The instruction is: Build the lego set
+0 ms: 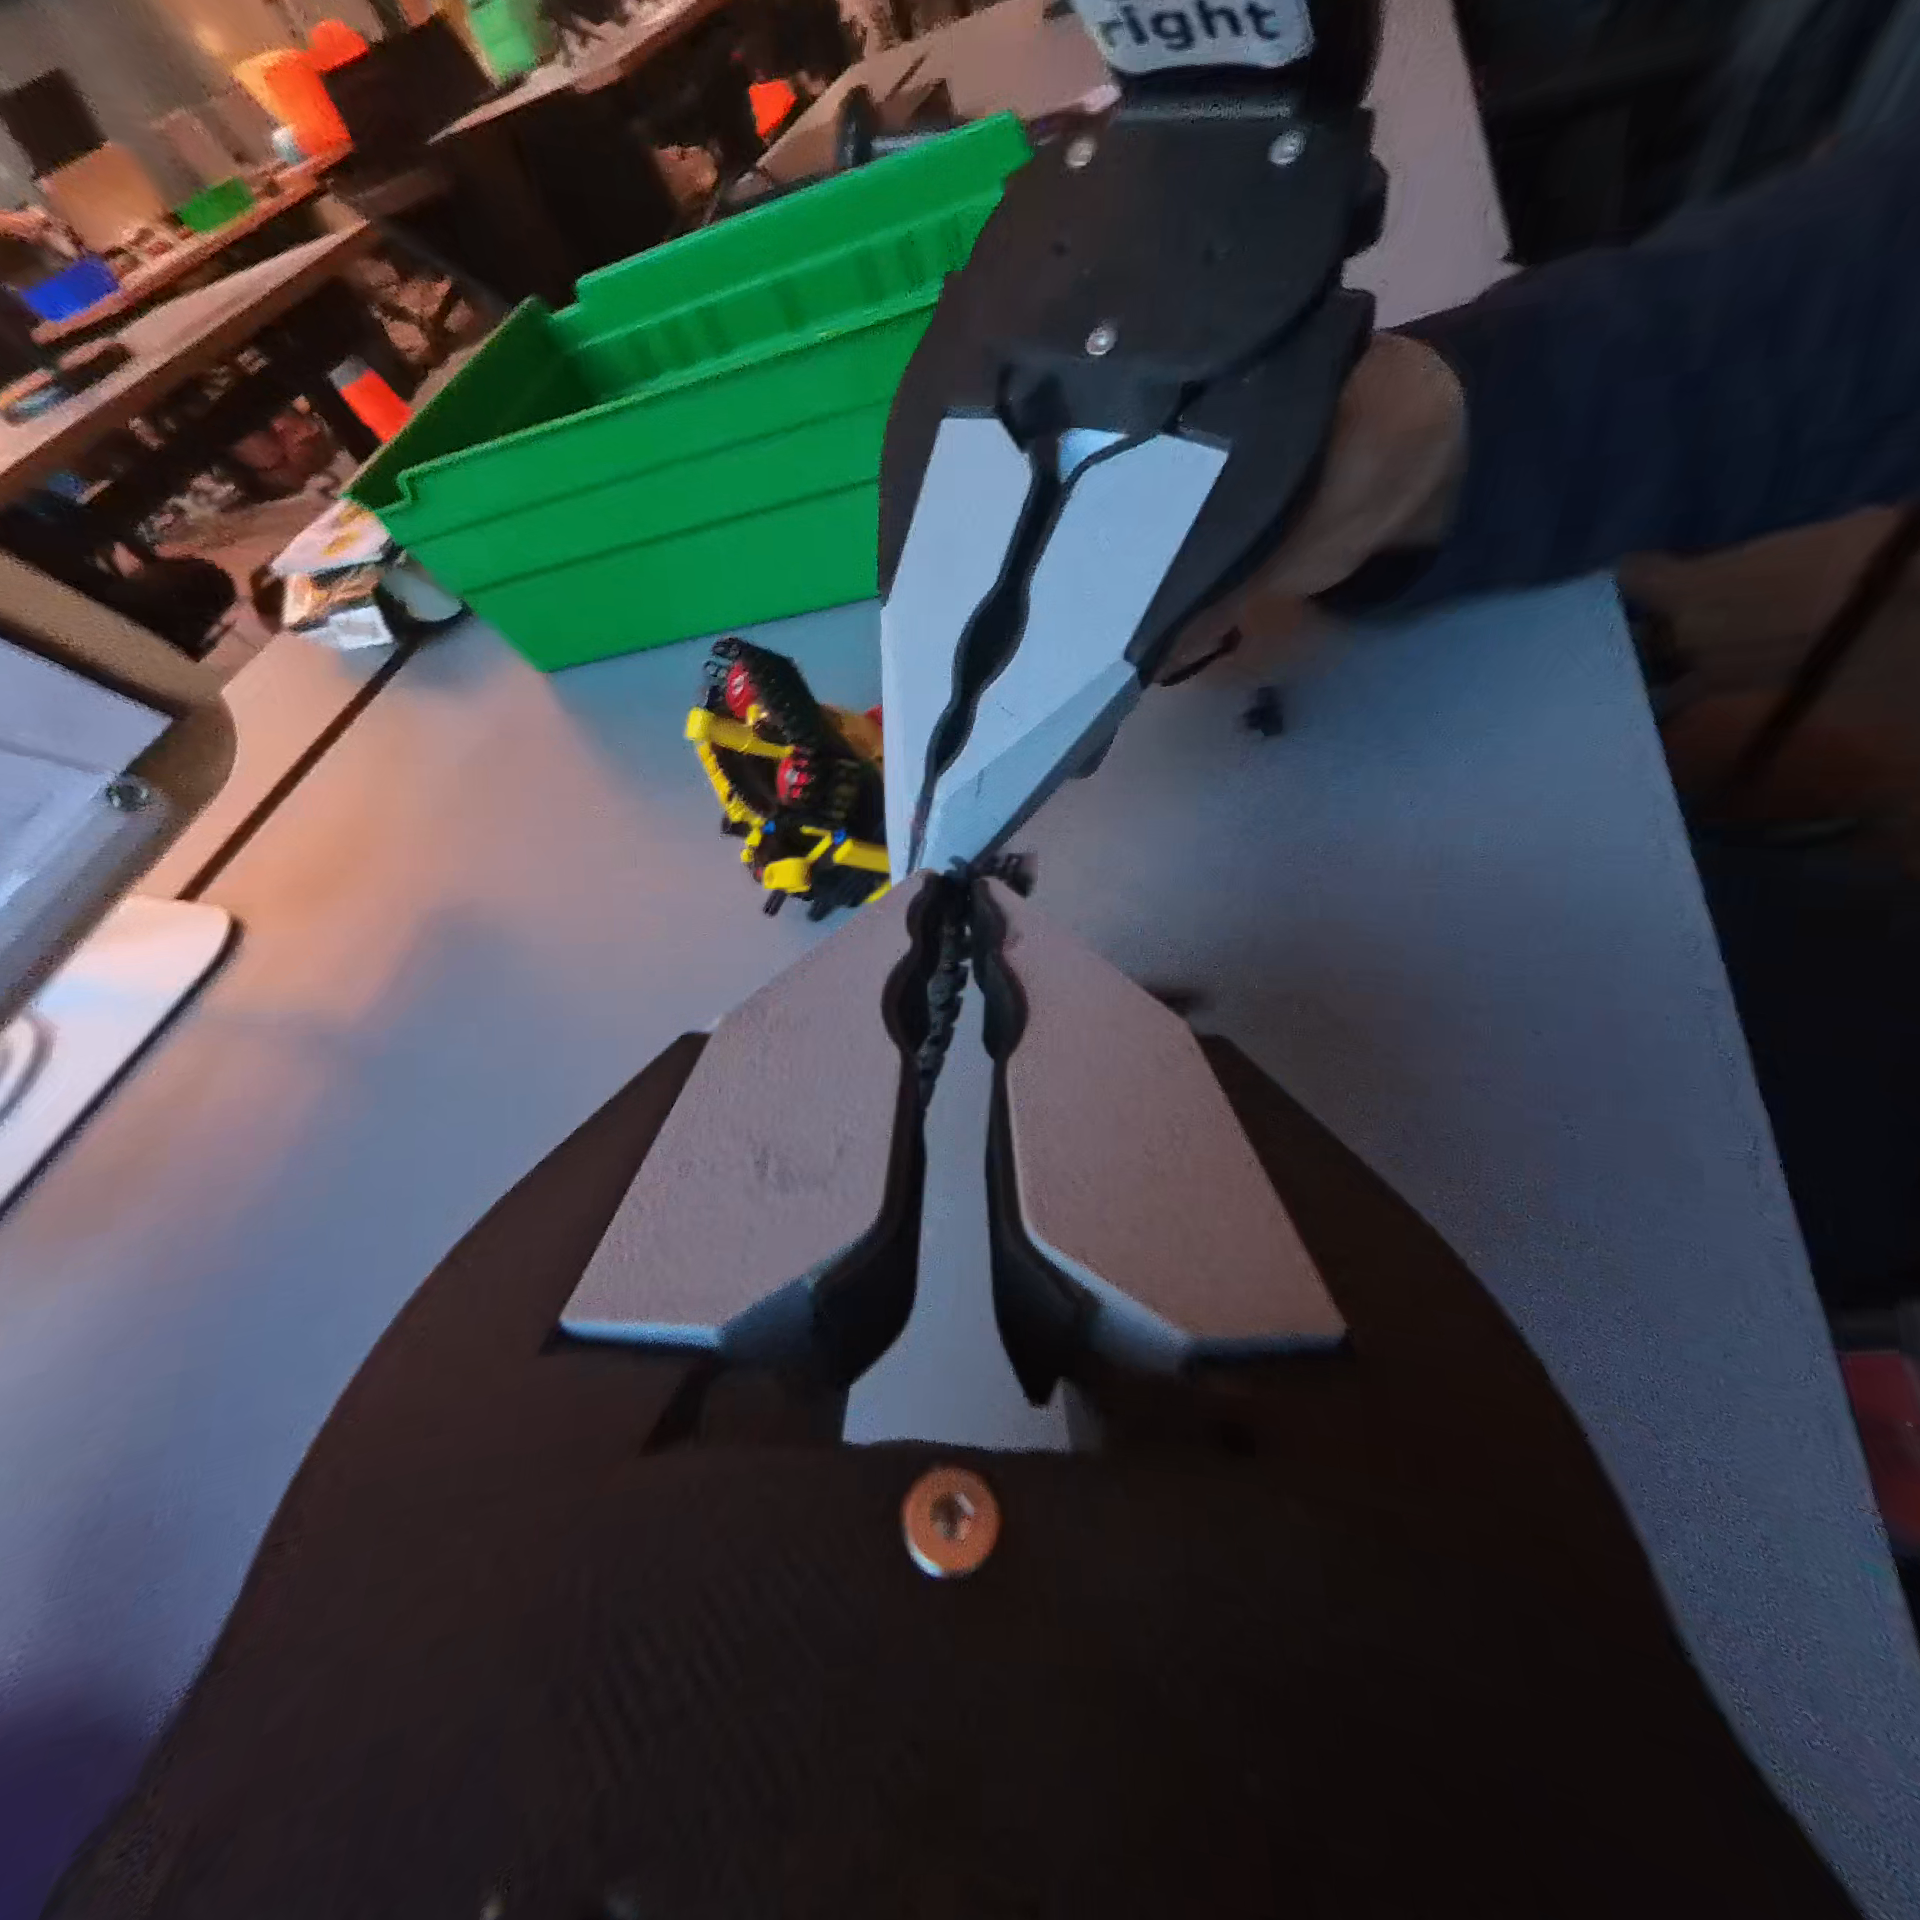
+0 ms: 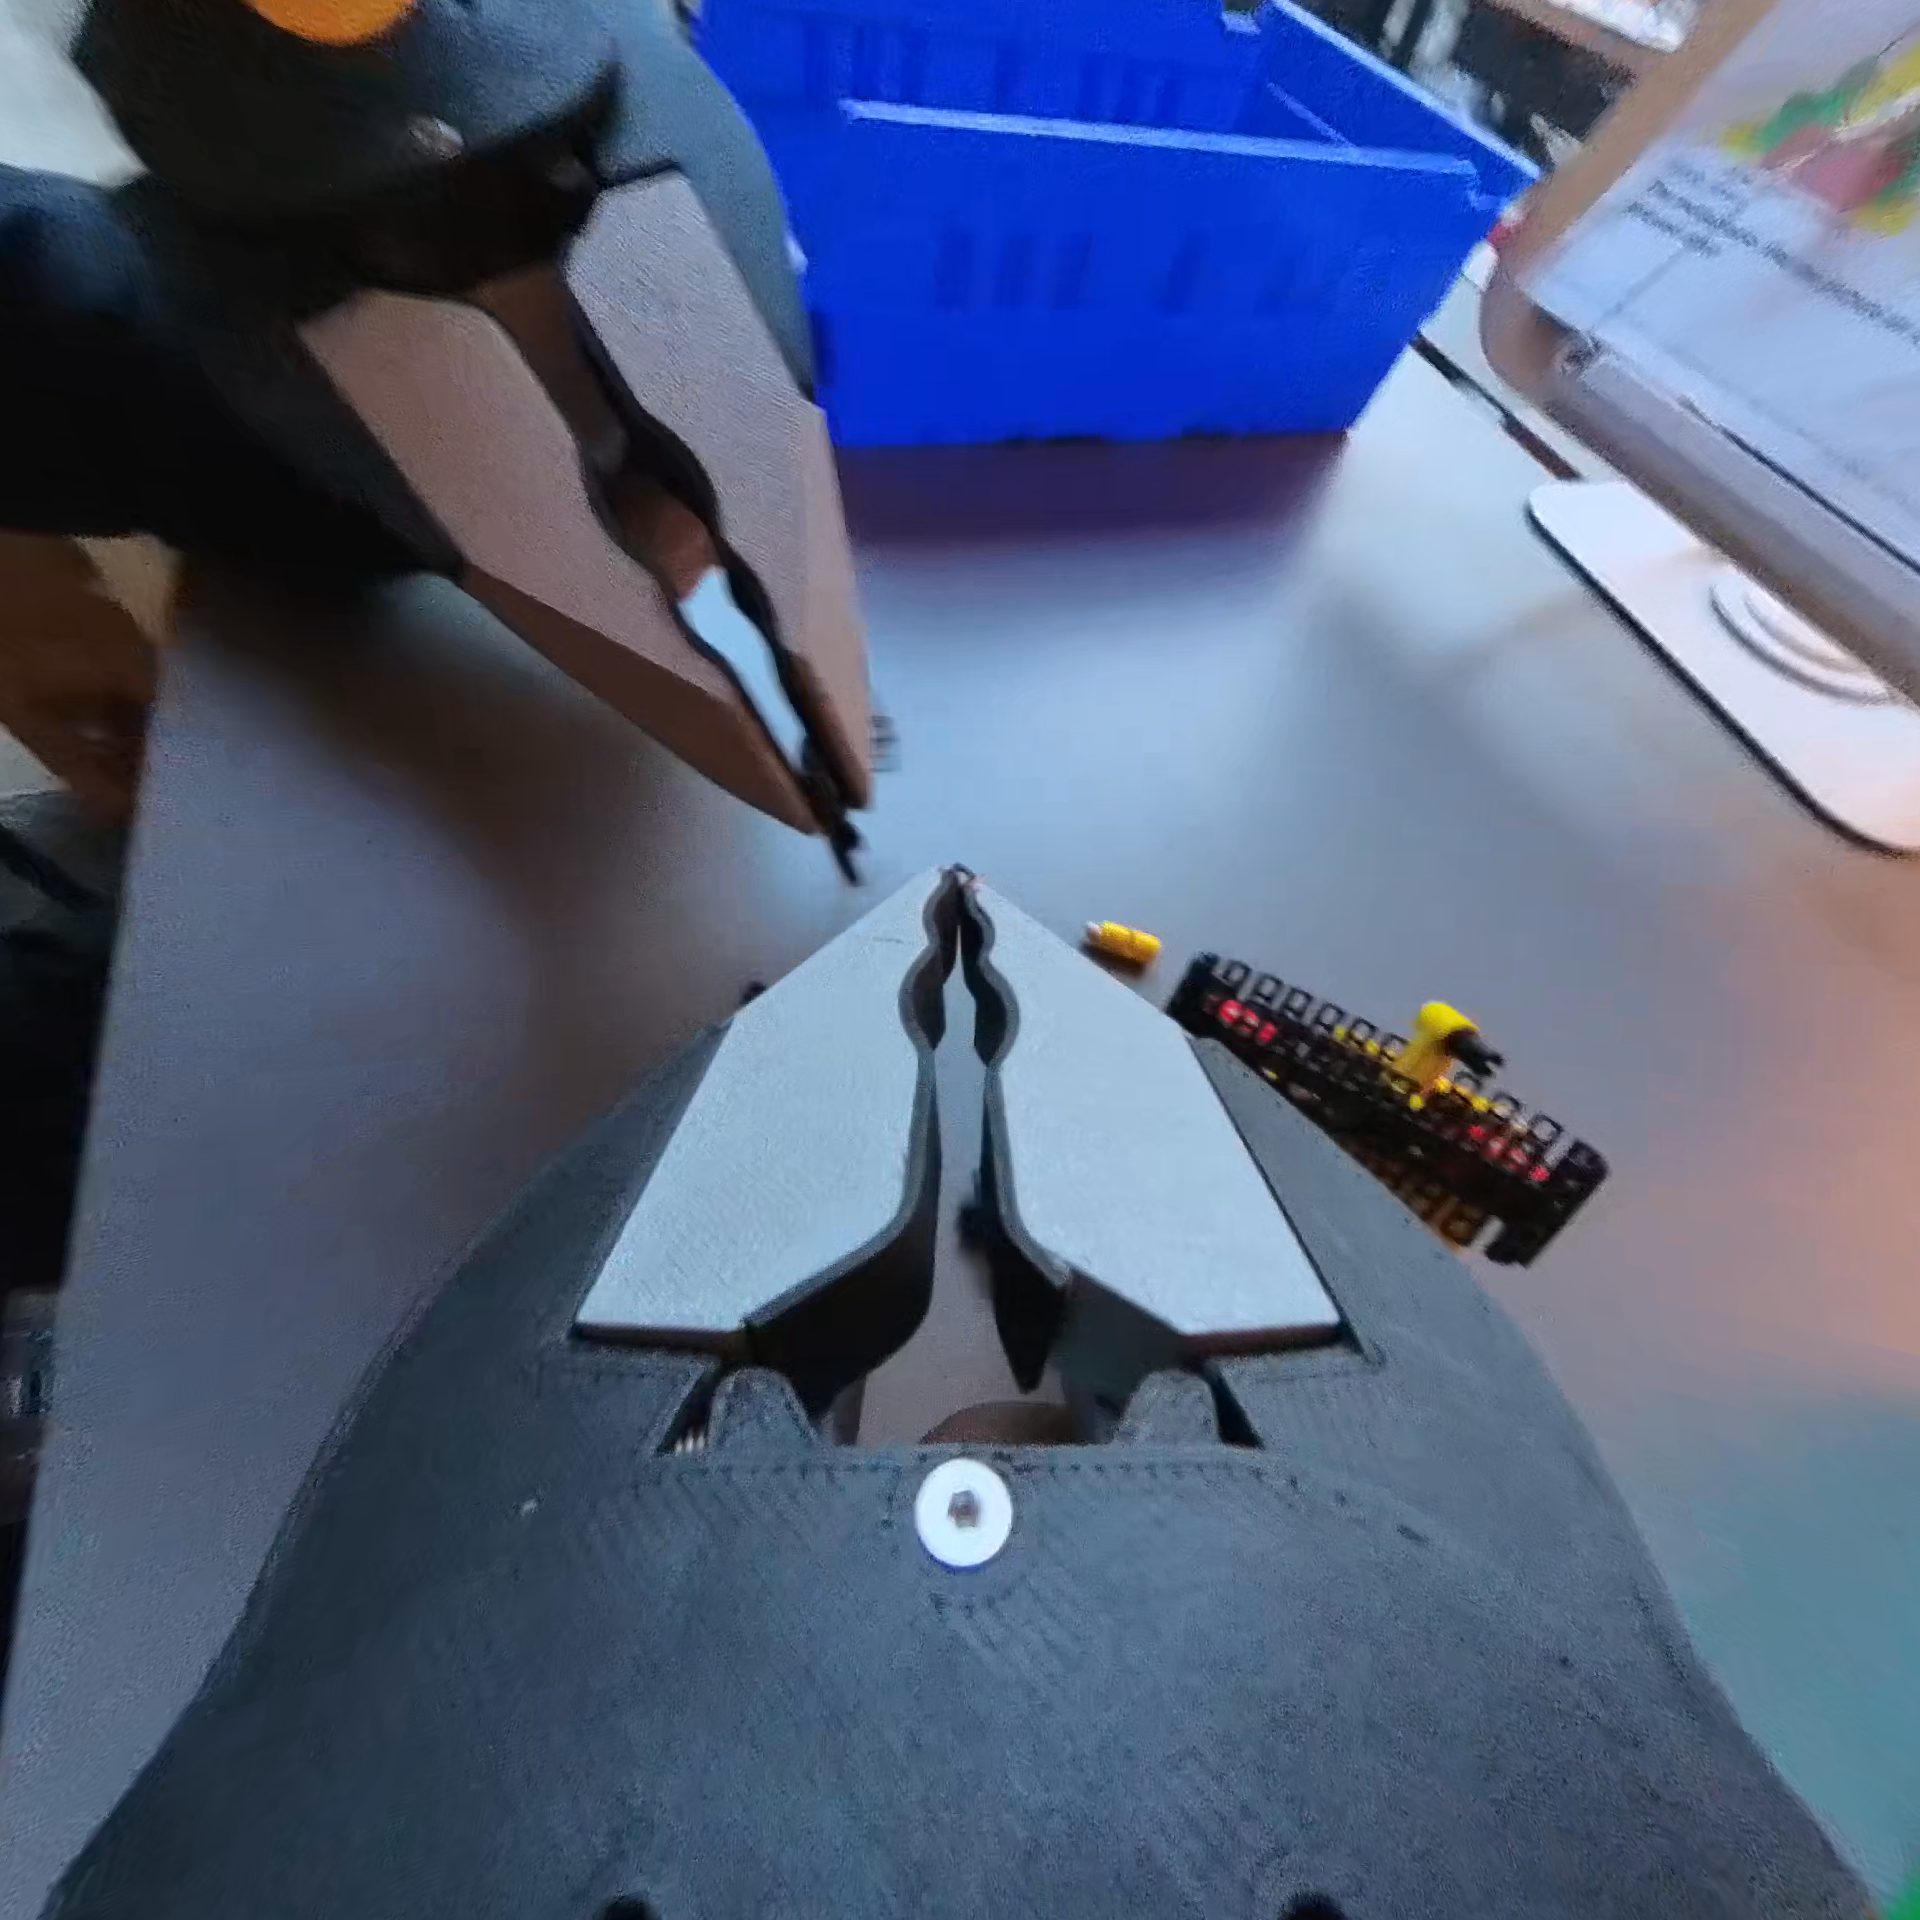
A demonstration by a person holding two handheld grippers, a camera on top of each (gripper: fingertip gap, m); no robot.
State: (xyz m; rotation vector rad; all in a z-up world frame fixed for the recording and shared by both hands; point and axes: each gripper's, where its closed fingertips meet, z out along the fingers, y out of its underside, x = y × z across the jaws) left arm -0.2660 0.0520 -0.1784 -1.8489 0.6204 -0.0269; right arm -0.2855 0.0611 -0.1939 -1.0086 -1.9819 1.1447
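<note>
My left gripper (image 1: 961, 896) is shut on a thin black ridged lego piece (image 1: 948, 977) that runs between its fingers and sticks out past the tips. It also shows in the right wrist view (image 2: 834, 808), with the black piece (image 2: 844, 844) poking out below. My right gripper (image 2: 961, 881) is shut, its tips almost touching the left gripper's tips; it comes down from the upper right in the left wrist view (image 1: 920, 857). I cannot tell if it pinches anything. The black, yellow and red lego model (image 1: 800, 779) stands on the table behind the tips and also shows in the right wrist view (image 2: 1392, 1107).
A green bin (image 1: 675, 468) stands behind the model. A blue bin (image 2: 1122, 260) stands at the far side. A monitor (image 2: 1766, 343) on a white stand (image 2: 1704, 634) is at the right. A small yellow piece (image 2: 1122, 940) and a small black piece (image 1: 1262, 715) lie on the grey table (image 1: 1403, 987). Less than 4 cm separates the two grippers' tips.
</note>
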